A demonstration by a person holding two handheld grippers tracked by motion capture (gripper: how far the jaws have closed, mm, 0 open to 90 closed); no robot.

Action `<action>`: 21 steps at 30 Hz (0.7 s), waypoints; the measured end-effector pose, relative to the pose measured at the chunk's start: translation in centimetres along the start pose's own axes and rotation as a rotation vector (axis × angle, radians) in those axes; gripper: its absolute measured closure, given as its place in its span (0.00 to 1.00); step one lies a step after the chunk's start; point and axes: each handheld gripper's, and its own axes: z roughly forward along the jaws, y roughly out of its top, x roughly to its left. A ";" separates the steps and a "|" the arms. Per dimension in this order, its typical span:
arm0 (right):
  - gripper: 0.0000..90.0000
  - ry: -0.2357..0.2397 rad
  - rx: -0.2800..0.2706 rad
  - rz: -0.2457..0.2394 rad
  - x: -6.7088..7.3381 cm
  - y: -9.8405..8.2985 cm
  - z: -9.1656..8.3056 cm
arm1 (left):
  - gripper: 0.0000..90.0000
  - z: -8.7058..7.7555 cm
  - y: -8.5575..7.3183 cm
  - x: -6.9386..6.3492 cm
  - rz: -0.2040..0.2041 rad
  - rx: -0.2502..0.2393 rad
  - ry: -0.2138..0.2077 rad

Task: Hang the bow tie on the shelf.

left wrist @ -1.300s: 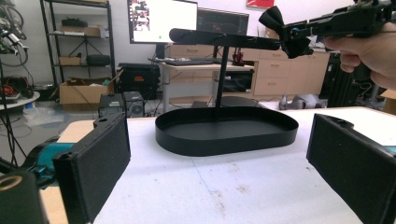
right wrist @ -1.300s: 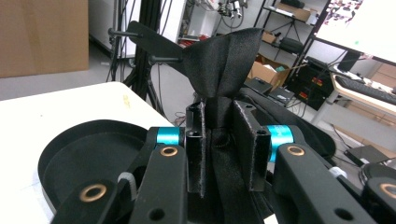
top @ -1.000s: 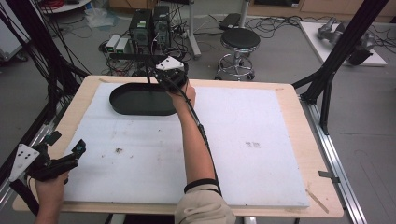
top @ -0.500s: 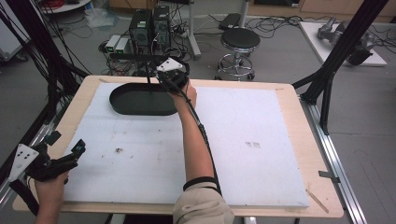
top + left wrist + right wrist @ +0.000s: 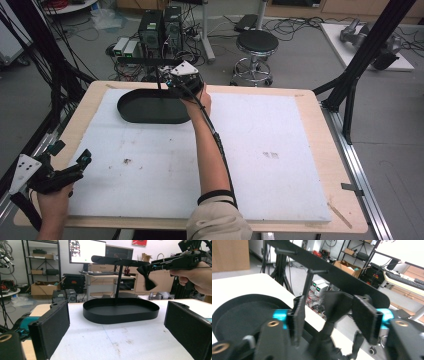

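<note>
Nothing has shifted: our right claw [image 5: 150, 277] pinches a bow tie [image 5: 146, 277] above the tray [image 5: 121, 310]; left claw [image 5: 75, 167] spread; we advise steady alignment with the rack's bar [image 5: 120, 260].

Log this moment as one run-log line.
left tongs: open, idle near table edge | right tongs: holding black bow-shaped piece by stand's top bar | tray: empty

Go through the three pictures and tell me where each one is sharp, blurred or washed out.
High view: even light and soft overall; the black tray and white mat read clearly. Left gripper view: the tray and the right gripper are crisp, the bright monitor is washed out. Right gripper view: the dark bow-shaped thing between the jaws is blurred, and the top right corner is blown white.
</note>
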 end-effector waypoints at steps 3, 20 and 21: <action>0.41 0.011 -0.019 0.037 -0.1 0.2 -0.4 | 0.07 0.0 0.0 0.0 -0.001 0.000 0.001; 0.20 -0.037 -0.138 0.069 -1.4 3.7 -7.6 | 0.07 -0.1 0.2 -0.4 0.010 0.001 -0.006; 0.19 -0.060 -0.174 0.076 -1.9 4.5 -9.9 | 0.07 -0.1 0.2 -0.5 0.013 0.001 -0.008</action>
